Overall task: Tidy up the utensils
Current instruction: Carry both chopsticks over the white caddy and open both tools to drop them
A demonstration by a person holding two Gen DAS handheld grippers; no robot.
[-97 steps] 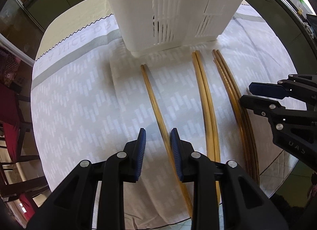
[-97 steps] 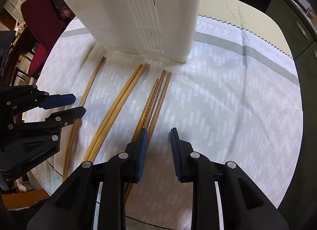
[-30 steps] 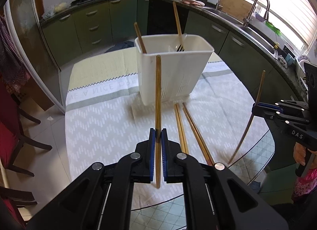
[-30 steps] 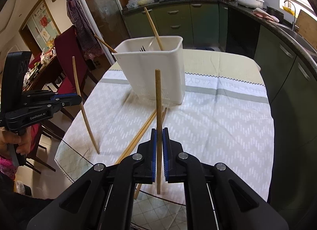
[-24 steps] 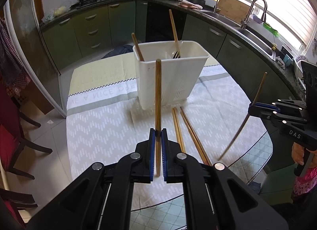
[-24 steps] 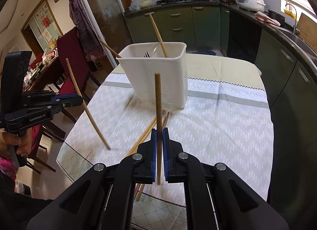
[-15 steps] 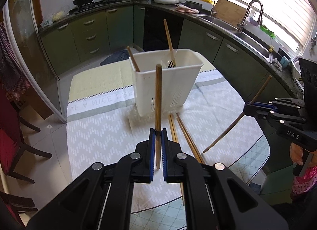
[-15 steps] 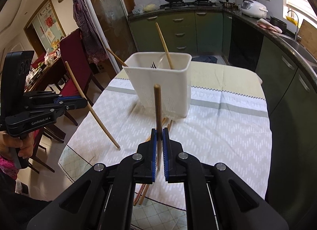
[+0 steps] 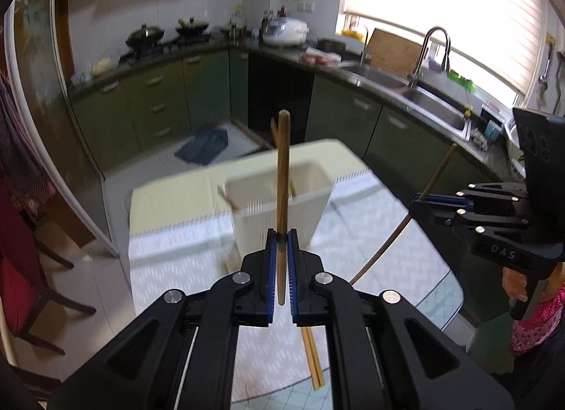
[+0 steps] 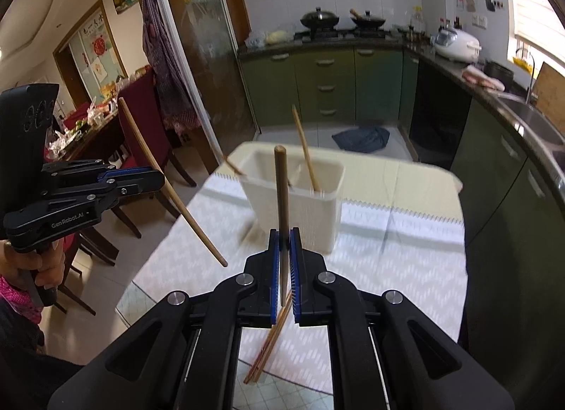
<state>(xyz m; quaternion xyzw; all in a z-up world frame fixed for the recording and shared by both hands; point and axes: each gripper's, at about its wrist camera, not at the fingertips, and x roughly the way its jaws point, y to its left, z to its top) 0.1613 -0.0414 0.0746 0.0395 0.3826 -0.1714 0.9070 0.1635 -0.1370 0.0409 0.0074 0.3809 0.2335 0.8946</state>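
Observation:
In the left wrist view my left gripper (image 9: 281, 237) is shut on a wooden chopstick (image 9: 282, 177) that stands upright between its blue pads, high above the table. My right gripper (image 10: 284, 237) is likewise shut on a second upright chopstick (image 10: 281, 191). Each gripper also shows in the other's view, left gripper (image 10: 155, 180) and right gripper (image 9: 419, 206), with its chopstick slanting down. Ahead and below both stands the white slotted utensil basket (image 9: 310, 209) (image 10: 321, 219) with a few chopsticks (image 10: 304, 149) leaning inside. A pair of chopsticks (image 9: 312, 357) (image 10: 268, 346) lies on the tablecloth (image 10: 388, 254).
Dark red chairs (image 10: 141, 127) stand left of the table. Green kitchen cabinets, a stove and a sink (image 9: 434, 106) ring the far side. A blue cloth (image 9: 204, 145) lies on the floor. A person's hand (image 9: 515, 286) grips the right handle.
Both grippers have risen with their chopsticks, so the basket and table look smaller and lower. The chopstick ends have lifted clear of the cloth and slant more.

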